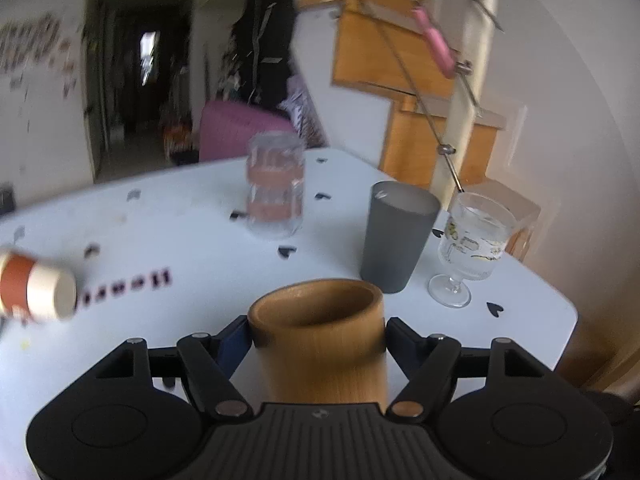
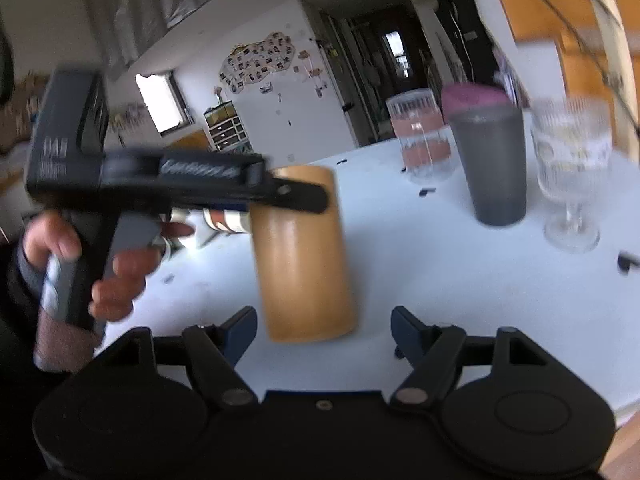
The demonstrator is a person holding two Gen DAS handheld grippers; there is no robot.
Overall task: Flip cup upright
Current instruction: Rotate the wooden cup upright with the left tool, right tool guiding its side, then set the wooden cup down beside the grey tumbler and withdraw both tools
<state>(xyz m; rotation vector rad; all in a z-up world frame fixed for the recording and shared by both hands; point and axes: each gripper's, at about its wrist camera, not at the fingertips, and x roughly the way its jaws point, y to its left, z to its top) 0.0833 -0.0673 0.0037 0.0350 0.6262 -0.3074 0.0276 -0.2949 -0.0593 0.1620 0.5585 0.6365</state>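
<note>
- My left gripper (image 1: 318, 334) has its fingers clamped on either side of the wooden cup (image 1: 320, 344), near the rim; the open mouth faces up and away from the camera.
- In the right wrist view the same wooden cup (image 2: 302, 256) hangs mouth-up with its base just above the white worktop (image 2: 460, 300). It leans slightly, and I cannot tell for sure whether the base touches the surface.
- The left gripper (image 2: 280, 194) enters that view from the left, held by a hand (image 2: 120, 276) on its handle.
- My right gripper (image 2: 324, 326) is empty, its fingers spread wide apart, low and near the cup's base but not touching it.
- Other things on the worktop: a grey tumbler (image 1: 396, 236), a stemmed glass (image 1: 468, 248) just beside it, a ribbed clear glass (image 1: 276, 188) further back, and a paper cup (image 1: 36, 286) lying on its side at the left.
- My judgement: the turn itself looks done, and the step in hand is setting the cup down.
- The next move calls for levelling the cup, lowering it until the base sits flat, then parting the left fingers and drawing back without nudging it towards the grey tumbler.
</note>
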